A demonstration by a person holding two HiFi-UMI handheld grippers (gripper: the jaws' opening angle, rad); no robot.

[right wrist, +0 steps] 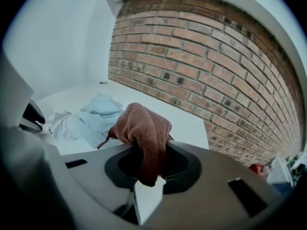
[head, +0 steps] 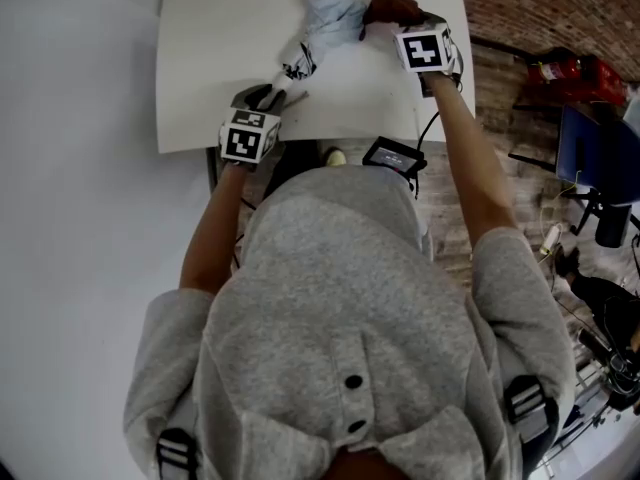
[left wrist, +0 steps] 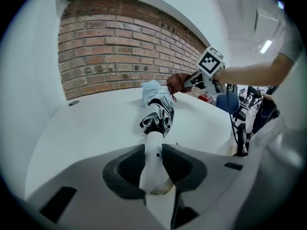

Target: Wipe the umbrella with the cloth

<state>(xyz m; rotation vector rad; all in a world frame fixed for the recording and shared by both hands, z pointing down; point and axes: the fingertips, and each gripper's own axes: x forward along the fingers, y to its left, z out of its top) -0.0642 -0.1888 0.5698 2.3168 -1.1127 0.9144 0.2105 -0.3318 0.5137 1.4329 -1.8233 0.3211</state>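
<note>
Two-gripper wiping set-up at the contact stage. The left gripper (left wrist: 154,170) is clenched on the white cylindrical plastic handle (left wrist: 153,152) of a folded pale-blue fabric umbrella (head: 328,16). The handle runs straight out between its jaws, and the bunched canopy lies ahead of them on the white table (head: 215,63). This grip is judged to serve as an anchor, so that the umbrella is kept from sliding or rolling while it is rubbed.

The right gripper (right wrist: 147,164) is closed on a reddish-brown terry cloth (right wrist: 144,128). One fold is pinched between the jaws and the rest is heaped up over their front edge. The free bulk of the cloth is thereby presented forward as the wiping pad, with the pale-blue canopy just beyond and to the left of these jaws. In the head view the cloth is seen touching the far end of the canopy, opposite the handle. Whether it is pressed down firmly cannot be told.

A red brick wall (right wrist: 216,56) stands beyond the table's far edge, ahead of both grippers.

The wiping is judged to be under way at the canopy's far end, and the length of fabric between the cloth and the left gripper has yet to be covered
</note>
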